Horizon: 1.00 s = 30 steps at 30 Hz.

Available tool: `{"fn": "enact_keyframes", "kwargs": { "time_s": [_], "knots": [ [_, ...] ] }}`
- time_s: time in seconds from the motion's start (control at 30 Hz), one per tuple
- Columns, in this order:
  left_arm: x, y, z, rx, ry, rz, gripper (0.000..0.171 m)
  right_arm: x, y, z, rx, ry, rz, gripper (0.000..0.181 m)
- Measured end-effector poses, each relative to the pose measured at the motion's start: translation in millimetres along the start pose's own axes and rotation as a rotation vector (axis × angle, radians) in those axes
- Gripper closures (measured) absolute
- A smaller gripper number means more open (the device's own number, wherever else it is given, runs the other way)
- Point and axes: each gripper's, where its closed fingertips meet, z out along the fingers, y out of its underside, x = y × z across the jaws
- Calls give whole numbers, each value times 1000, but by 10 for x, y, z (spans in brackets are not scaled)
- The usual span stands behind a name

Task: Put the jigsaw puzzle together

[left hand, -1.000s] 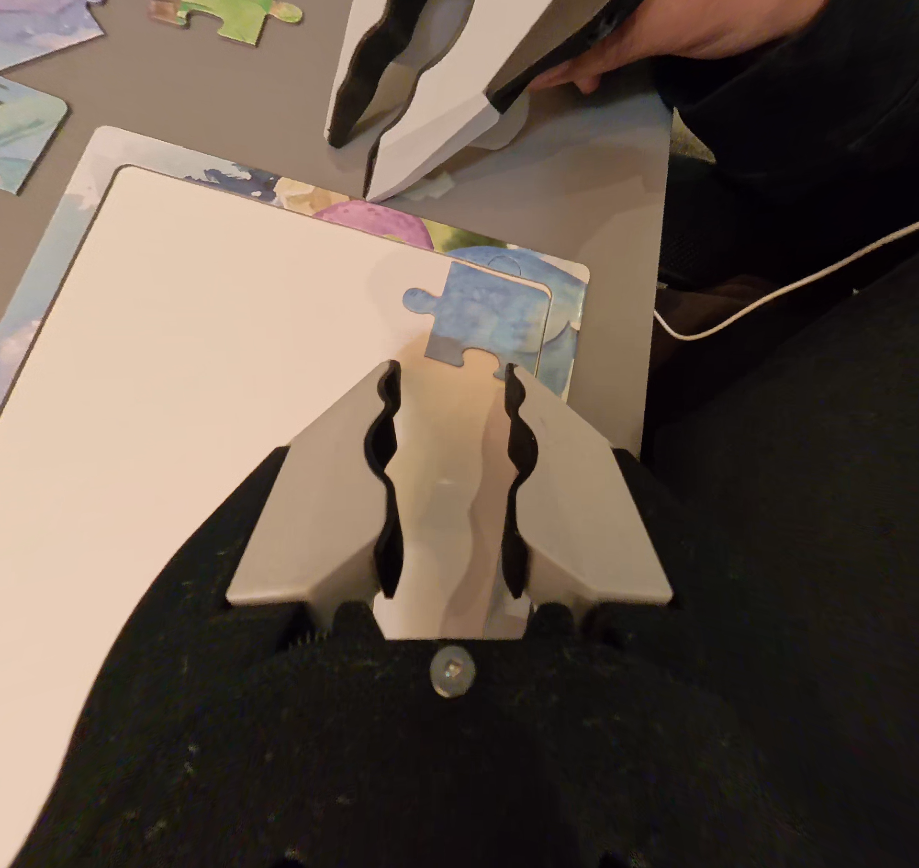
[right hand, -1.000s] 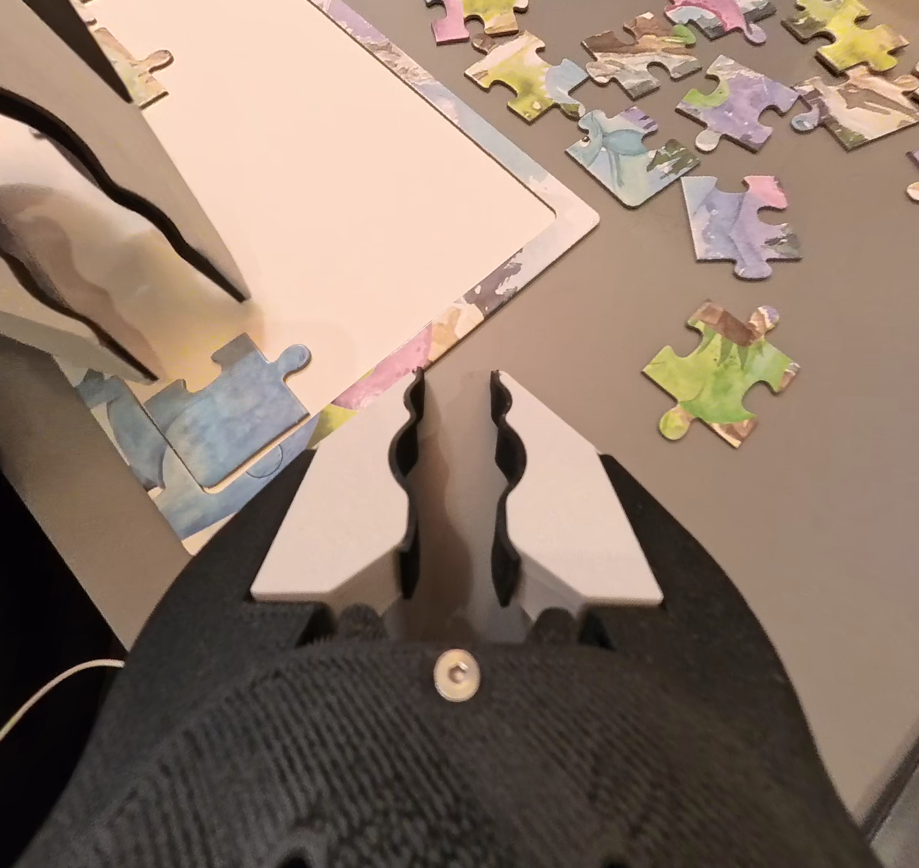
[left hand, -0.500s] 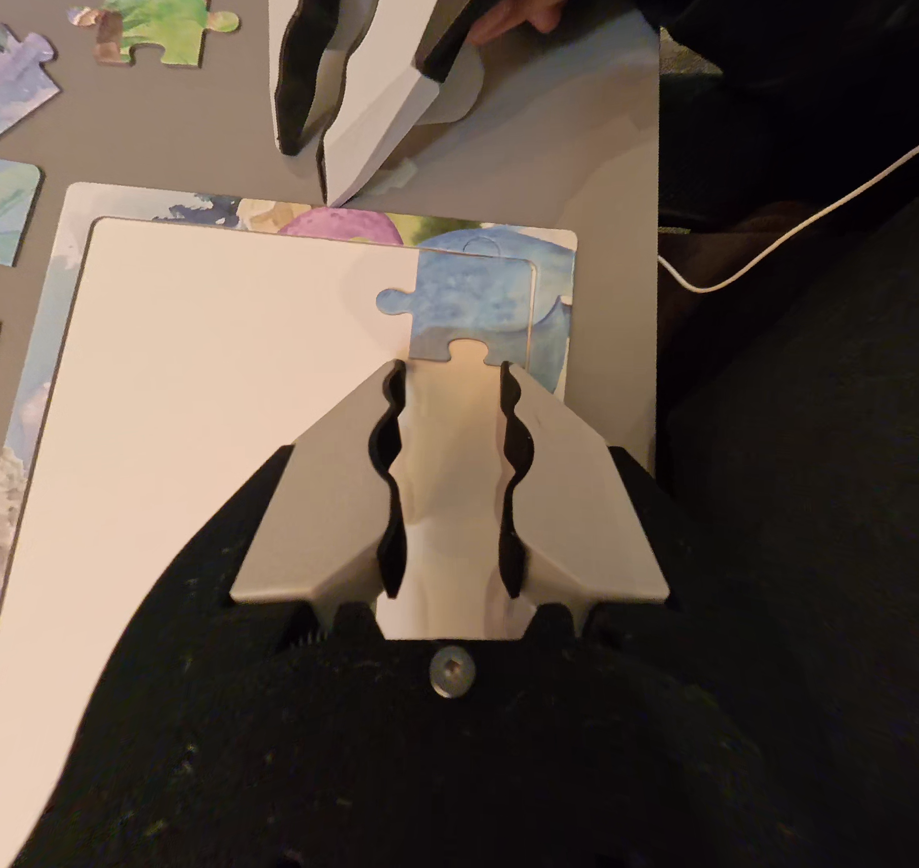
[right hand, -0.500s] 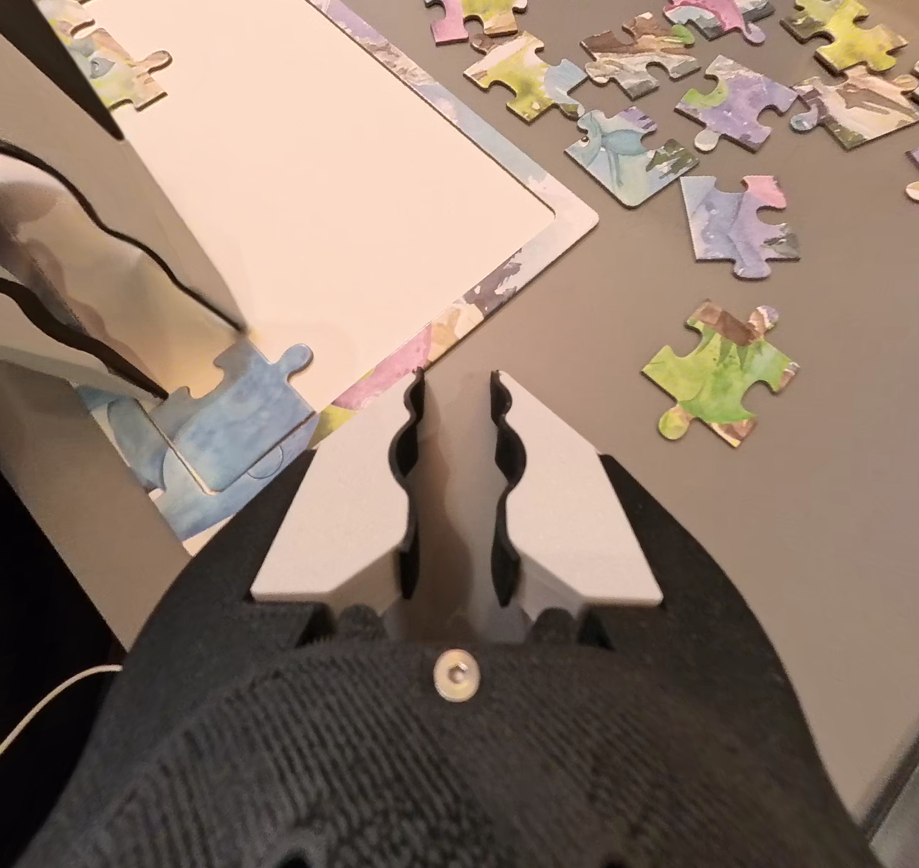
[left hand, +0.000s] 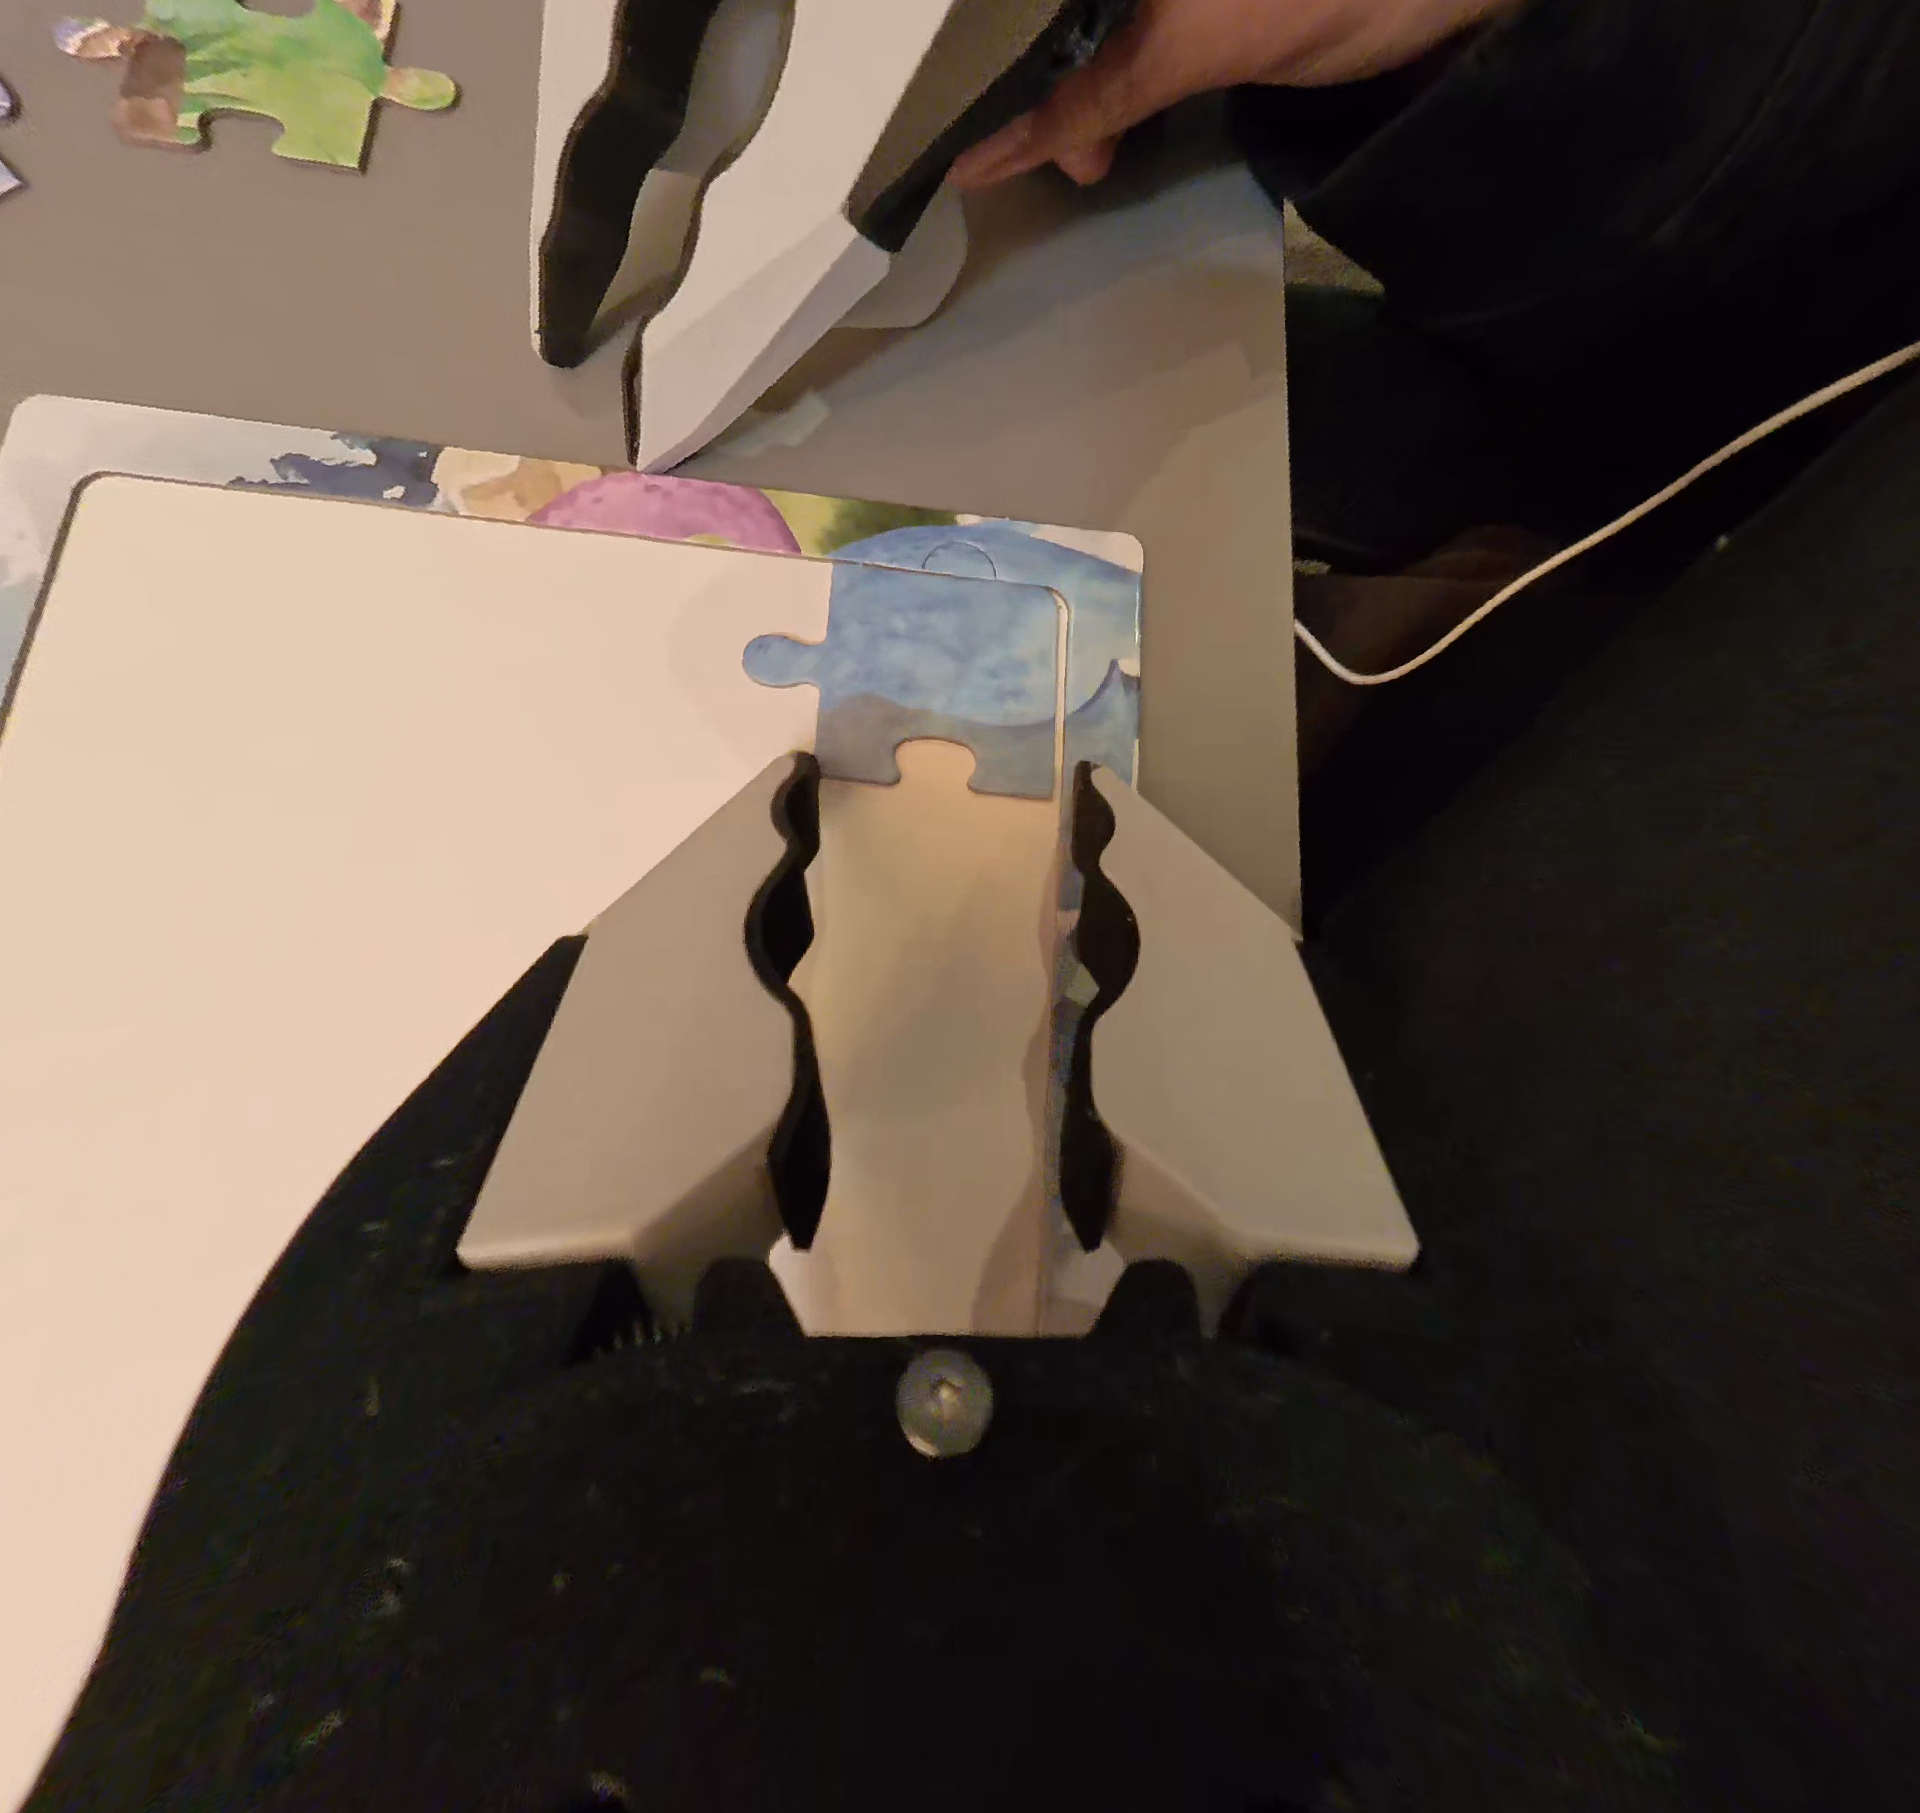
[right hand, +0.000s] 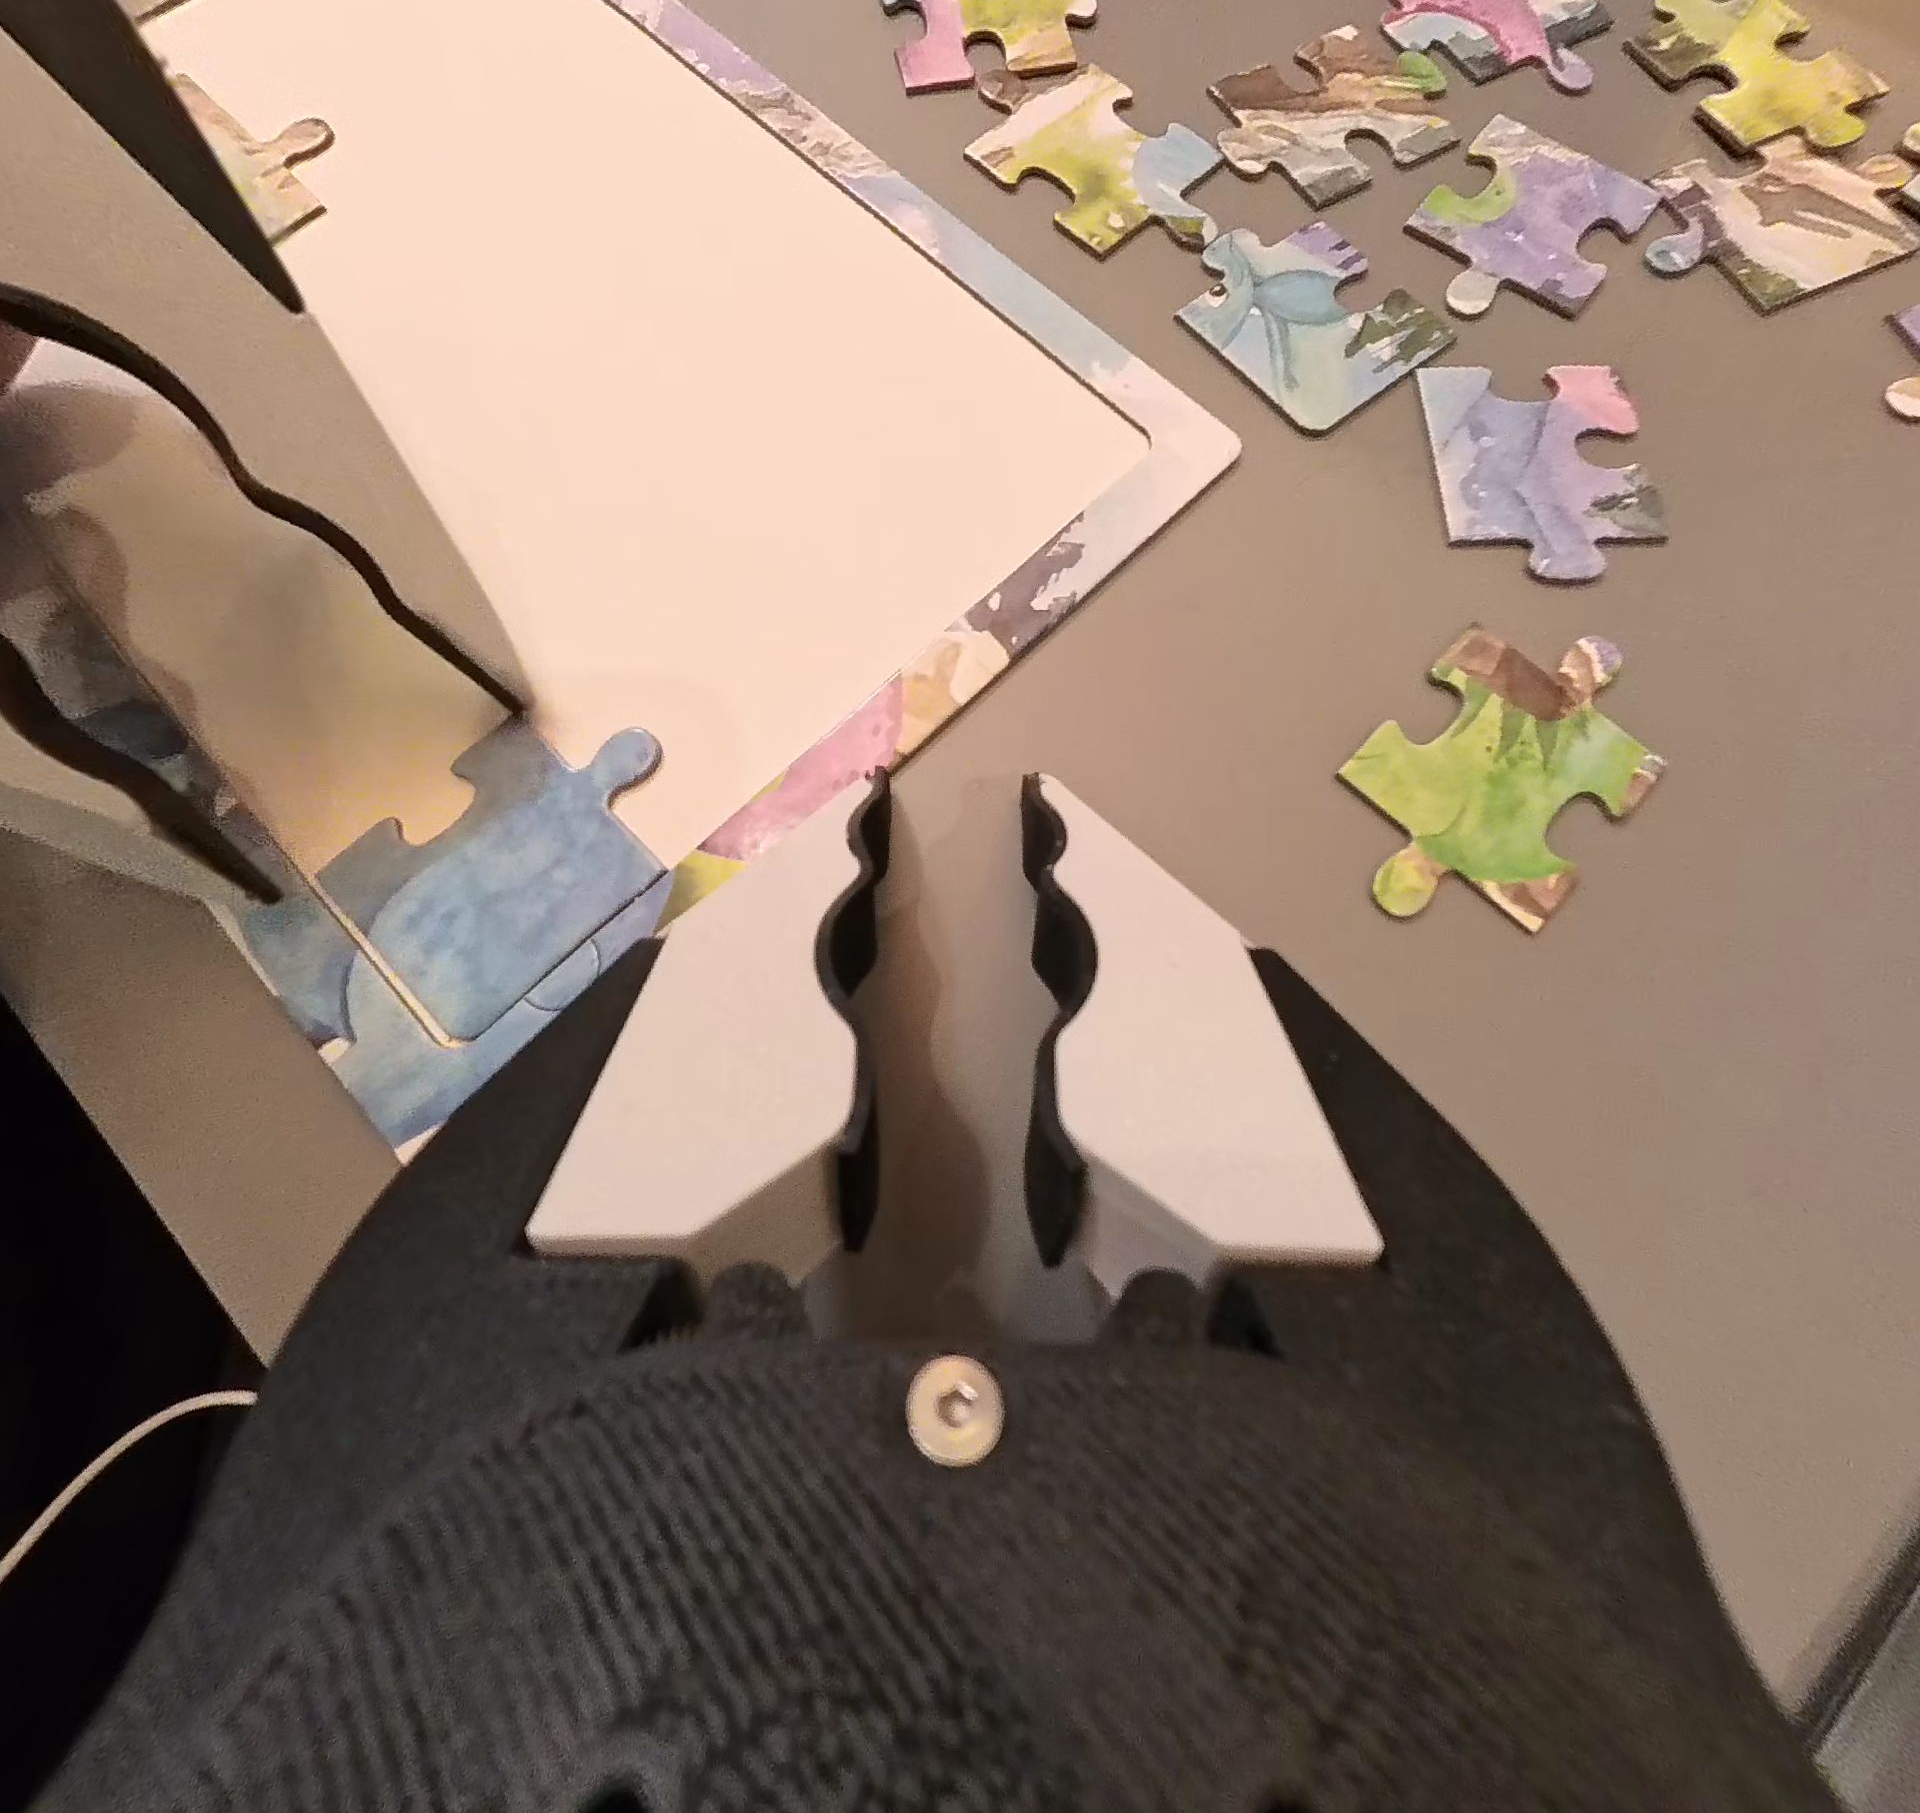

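The blue corner piece (left hand: 940, 693) now sits squarely in the corner of the puzzle tray (left hand: 1101, 558), its straight edges flush against the frame; a second ago it lies skewed, edges angled off the border. The left gripper (left hand: 940, 776), jaws parted, has slid toward the table edge, its right finger now over the tray's border strip rather than the white inset. The right gripper (right hand: 951, 787), jaws also apart and empty, barely shifts, its tips drawing closer to the tray's painted rim. The green piece (right hand: 1496, 776) does not move.
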Motion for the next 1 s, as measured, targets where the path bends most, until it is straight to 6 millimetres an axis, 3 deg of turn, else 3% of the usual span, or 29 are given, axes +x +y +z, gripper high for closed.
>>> {"fn": "enact_keyframes", "kwargs": {
  "time_s": [0.37,0.7,1.0],
  "knots": [
    [76,-71,61,26,32,-43,99,1,-1,1,0,0,0,157],
    [117,-79,94,25,38,-27,100,0,-2,2,0,2,-4,158],
    [92,-75,109,24,15,-15,114,0,-1,2,0,1,-3,158]
  ]
}}
